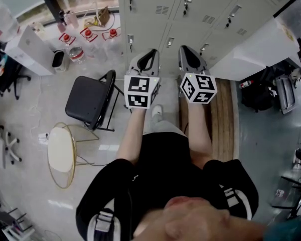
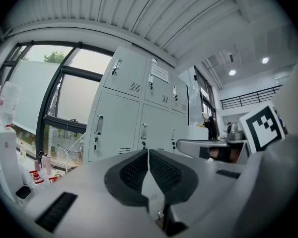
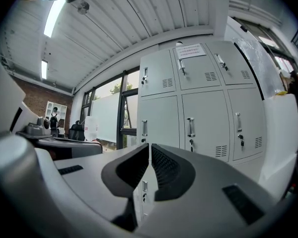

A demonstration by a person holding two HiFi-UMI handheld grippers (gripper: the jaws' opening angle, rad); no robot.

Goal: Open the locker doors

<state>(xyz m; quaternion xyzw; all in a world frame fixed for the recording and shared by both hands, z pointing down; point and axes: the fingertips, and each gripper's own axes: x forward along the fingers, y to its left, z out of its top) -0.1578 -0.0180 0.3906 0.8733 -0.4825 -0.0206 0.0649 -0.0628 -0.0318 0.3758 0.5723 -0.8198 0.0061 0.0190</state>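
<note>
**Two shut grippers are held level before a bank of pale grey metal lockers (image 1: 200, 9); every door that can be seen is closed.**

At the left of the head view, a black folding chair (image 1: 90, 102) and a round white side table with a gold wire frame (image 1: 61, 152) are seen on the floor. The left gripper (image 1: 151, 51) is pointed at the lockers, with its jaws pressed together at the tips and nothing held between them. The right gripper (image 1: 186, 49) is held just beside it, likewise closed and empty. The lockers stand straight ahead, apart from both grippers. Their upper rows are cut off by the top edge of the head view, and the lower doors are partly hidden behind the grippers. The print on a white paper notice (image 3: 191, 50) on one upper door is too small to be read. At the far right, a large white slab-like object (image 1: 258, 49) stands against the lockers, and what it is cannot be made out.
</note>
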